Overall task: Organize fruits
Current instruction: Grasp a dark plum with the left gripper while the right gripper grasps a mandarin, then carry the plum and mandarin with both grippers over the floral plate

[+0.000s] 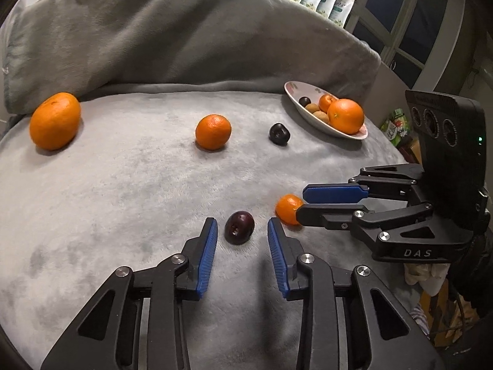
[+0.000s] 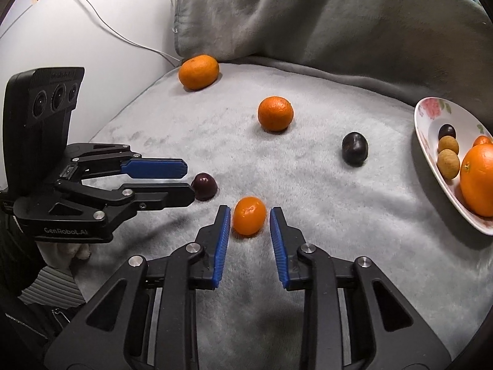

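Observation:
On the grey plush cushion [image 1: 123,185] a dark plum [image 1: 239,227] lies between the blue pads of my left gripper [image 1: 242,220], with a gap on each side; the jaws are open. A small mandarin [image 2: 249,215] sits between the pads of my right gripper [image 2: 250,208], with narrow gaps on both sides, open too. Each gripper shows in the other's view: the right gripper [image 1: 300,204] around the mandarin [image 1: 288,209], the left gripper [image 2: 190,182] at the plum [image 2: 204,186]. The flowered bowl [image 2: 422,141] at the right holds an orange [image 2: 479,180], longans and a small plum.
Loose on the cushion farther back lie a big mandarin [image 1: 55,121], a round mandarin [image 1: 213,131] and a second dark plum [image 1: 279,133]. A folded grey blanket [image 1: 185,30] rises behind. A white wall with cables [image 2: 107,24] stands at the left.

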